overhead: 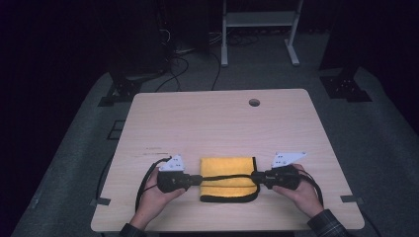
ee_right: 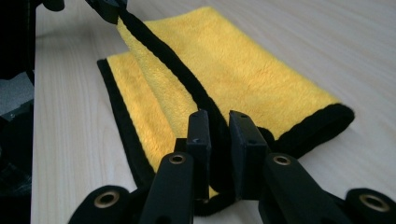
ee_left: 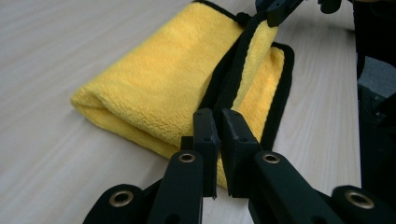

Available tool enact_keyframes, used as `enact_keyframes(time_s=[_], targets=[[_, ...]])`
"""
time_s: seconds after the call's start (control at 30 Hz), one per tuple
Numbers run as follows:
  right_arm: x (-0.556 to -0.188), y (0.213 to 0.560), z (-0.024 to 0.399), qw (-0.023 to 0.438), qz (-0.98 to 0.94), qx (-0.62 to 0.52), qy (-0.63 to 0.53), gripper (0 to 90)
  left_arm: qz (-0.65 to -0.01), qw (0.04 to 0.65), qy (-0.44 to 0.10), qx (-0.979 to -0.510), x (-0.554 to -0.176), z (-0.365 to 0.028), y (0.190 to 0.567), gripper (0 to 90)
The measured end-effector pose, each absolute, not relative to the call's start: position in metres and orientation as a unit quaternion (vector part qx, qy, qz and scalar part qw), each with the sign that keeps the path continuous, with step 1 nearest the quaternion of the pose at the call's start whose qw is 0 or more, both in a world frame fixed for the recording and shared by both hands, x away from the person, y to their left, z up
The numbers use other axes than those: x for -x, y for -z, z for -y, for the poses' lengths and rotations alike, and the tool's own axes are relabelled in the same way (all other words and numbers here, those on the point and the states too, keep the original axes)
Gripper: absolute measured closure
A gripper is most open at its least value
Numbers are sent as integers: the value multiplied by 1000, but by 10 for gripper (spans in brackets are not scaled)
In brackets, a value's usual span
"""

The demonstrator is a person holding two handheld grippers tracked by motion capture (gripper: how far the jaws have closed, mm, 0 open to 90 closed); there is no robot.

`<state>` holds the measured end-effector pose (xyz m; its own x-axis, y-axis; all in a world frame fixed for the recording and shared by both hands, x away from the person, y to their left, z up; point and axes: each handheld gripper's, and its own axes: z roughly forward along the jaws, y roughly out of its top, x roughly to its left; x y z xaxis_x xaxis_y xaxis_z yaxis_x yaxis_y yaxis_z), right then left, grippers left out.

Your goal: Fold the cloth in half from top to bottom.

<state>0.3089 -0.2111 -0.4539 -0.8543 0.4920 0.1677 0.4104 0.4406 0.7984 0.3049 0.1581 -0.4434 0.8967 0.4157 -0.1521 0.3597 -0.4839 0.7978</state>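
- A yellow cloth (overhead: 225, 170) with a black hem is lying folded on the wooden table (overhead: 217, 118), near the edge closest to the person and roughly midway between the two hands.
- The left gripper (overhead: 197, 179) is coming in from the cloth's left side, and its jaws are clamping one end of the black hem (ee_left: 233, 70) (the left gripper view is showing the trim running straight into the narrow gap between the pads).
- The right gripper (overhead: 255, 176) is pinching the same hem from the cloth's right side; in the right gripper view the black trim (ee_right: 187, 84) is passing between the two jaws, which are pressing on it.
- Between the two grippers the hem is stretching as a taut black line across the top of the folded cloth, lifted a little above the layers beneath.
- The lower layers are resting flat on the table, the fold facing away from the person and the black-edged open side facing towards them.
- The left hand (overhead: 158, 195) and the right hand (overhead: 301, 190) are each wrapping around a gripper body, with a cable (overhead: 143, 185) trailing back from the left one.
- A small round hole (overhead: 254, 102) is sitting in the table's far part, well apart from the cloth.
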Motion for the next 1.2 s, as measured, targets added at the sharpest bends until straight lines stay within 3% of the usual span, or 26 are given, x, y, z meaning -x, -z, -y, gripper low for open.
enact_keyframes(time_s=[0.17, 0.33, 0.5, 0.57, 0.73, 0.83, 1.0, 1.2], targets=[[-304, 462, 211, 34, -855, -267, -444, 730, -230, 444, -19, -866, -299, -157, 451, 835], [-296, 463, 217, 23, -851, -273, -447, 649, -231, 450, -12, -863, -291, -162, 451, 764], [-285, 457, 233, 17, -843, -277, -461, 648, -234, 467, -19, -853, -285, -171, 443, 751], [-283, 457, 236, 17, -842, -279, -461, 658, -235, 469, -22, -851, -284, -173, 442, 758], [-274, 449, 245, 14, -836, -275, -474, 818, -238, 479, -31, -844, -287, -172, 437, 807], [-275, 440, 241, 16, -833, -261, -488, 868, -235, 484, -37, -842, -293, -167, 433, 858], [-285, 432, 226, 23, -835, -251, -489, 892, -233, 481, -40, -844, -308, -154, 434, 898], [-303, 451, 202, 18, -856, -245, -456, 894, -233, 463, -22, -855, -322, -129, 450, 898]])
